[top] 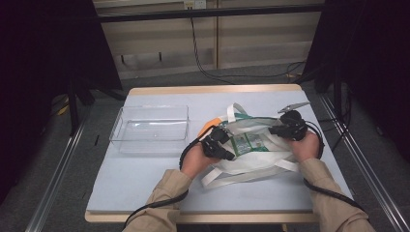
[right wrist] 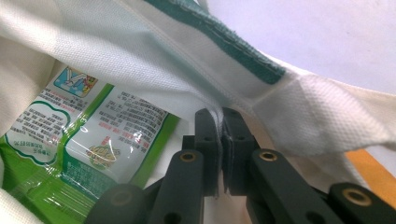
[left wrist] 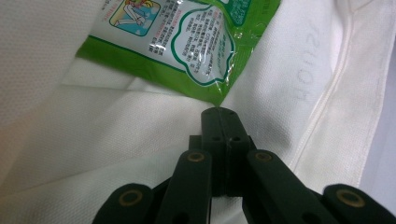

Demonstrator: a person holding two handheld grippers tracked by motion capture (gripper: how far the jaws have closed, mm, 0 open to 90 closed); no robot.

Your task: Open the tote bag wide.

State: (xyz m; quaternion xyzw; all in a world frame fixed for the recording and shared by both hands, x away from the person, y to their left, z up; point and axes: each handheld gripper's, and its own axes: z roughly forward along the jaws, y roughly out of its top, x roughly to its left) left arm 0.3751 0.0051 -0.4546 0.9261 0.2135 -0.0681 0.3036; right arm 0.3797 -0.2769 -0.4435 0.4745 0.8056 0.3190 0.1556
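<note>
A white fabric tote bag (top: pixel 256 162) with green trim lies open on the table, with green snack packets (top: pixel 244 143) inside. My left gripper (top: pixel 229 154) reaches into the bag's left side. In the left gripper view its jaws (left wrist: pixel 223 114) are shut, tips against the white lining just below a green packet (left wrist: pixel 187 42); no fold shows between them. My right gripper (top: pixel 274 129) holds the bag's right rim. In the right gripper view it (right wrist: pixel 220 122) is shut on a white fold of the bag (right wrist: pixel 299 107) beside the green trim, with a packet (right wrist: pixel 93 144) to its left.
A clear plastic bin (top: pixel 118 126) stands on the pale table (top: pixel 145 183) left of the bag. Something orange (top: pixel 209 124) peeks out from under the bag's left side. Cables trail from both grippers. Dark frames and rails flank the table.
</note>
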